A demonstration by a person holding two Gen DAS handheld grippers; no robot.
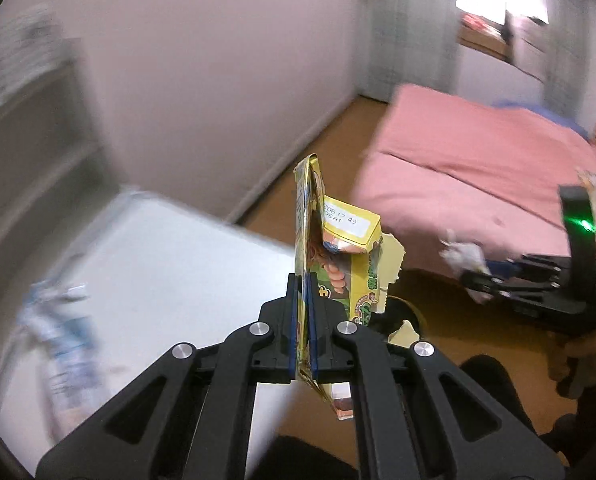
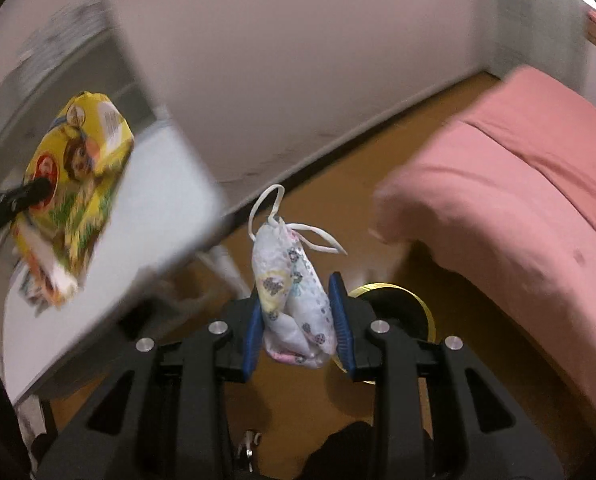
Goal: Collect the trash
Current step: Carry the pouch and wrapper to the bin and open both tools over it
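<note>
My left gripper (image 1: 302, 280) is shut on a flattened, torn yellow snack carton (image 1: 338, 256) and holds it upright in the air over the floor. The same carton (image 2: 75, 200) shows at the left of the right wrist view, pinched by the left gripper's dark fingers (image 2: 17, 196). My right gripper (image 2: 298, 312) is shut on a crumpled white patterned face mask (image 2: 293, 300) whose ear loops stick up. In the left wrist view the right gripper (image 1: 472, 280) is at the right, holding the white mask (image 1: 464, 254).
A white table (image 1: 157, 272) stands at the left with blurred wrappers (image 1: 57, 332) on it. A bed with a pink cover (image 1: 478, 168) is at the right. A black bin with a yellow rim (image 2: 402, 304) sits on the wooden floor below the grippers. A white wall is behind.
</note>
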